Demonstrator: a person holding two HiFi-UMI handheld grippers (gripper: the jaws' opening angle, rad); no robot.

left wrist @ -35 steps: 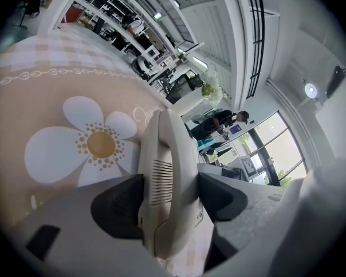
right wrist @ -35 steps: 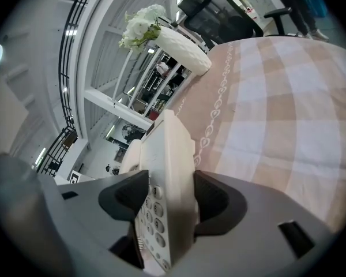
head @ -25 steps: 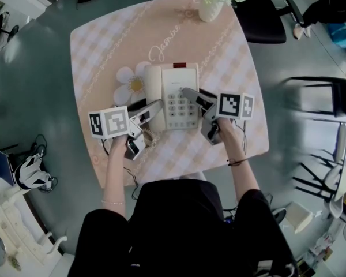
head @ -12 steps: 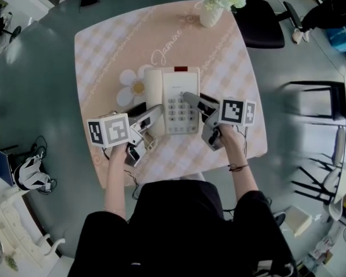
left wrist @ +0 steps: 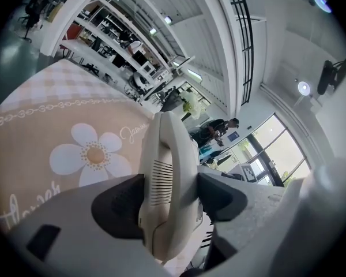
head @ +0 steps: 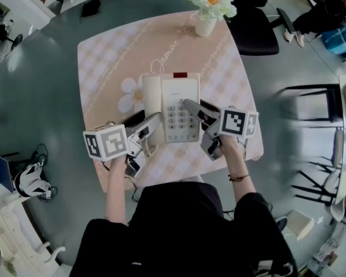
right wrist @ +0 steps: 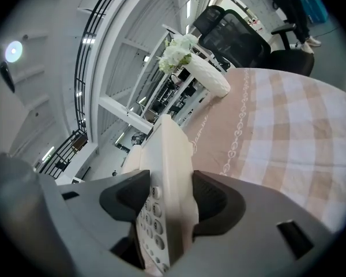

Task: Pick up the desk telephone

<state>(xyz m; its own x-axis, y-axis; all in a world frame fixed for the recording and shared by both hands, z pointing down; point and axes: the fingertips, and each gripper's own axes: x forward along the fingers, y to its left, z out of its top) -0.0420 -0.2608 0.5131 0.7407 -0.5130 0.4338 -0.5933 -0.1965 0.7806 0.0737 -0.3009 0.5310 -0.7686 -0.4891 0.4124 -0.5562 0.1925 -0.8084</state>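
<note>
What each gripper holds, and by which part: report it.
Left gripper: jaws shut on the desk telephone at its handset, near end. Right gripper: jaws shut on the same telephone's right edge, beside the keypad.

Head view. We wear a black short-sleeved top (head: 184,229) and, at 5 o'clock, a thin dark wristband (head: 237,178). The left gripper (head: 153,122) and right gripper (head: 191,106) are grey, each with a white, black-marked cube (head: 105,143); the jaws carry black pads (left wrist: 118,206).
</note>
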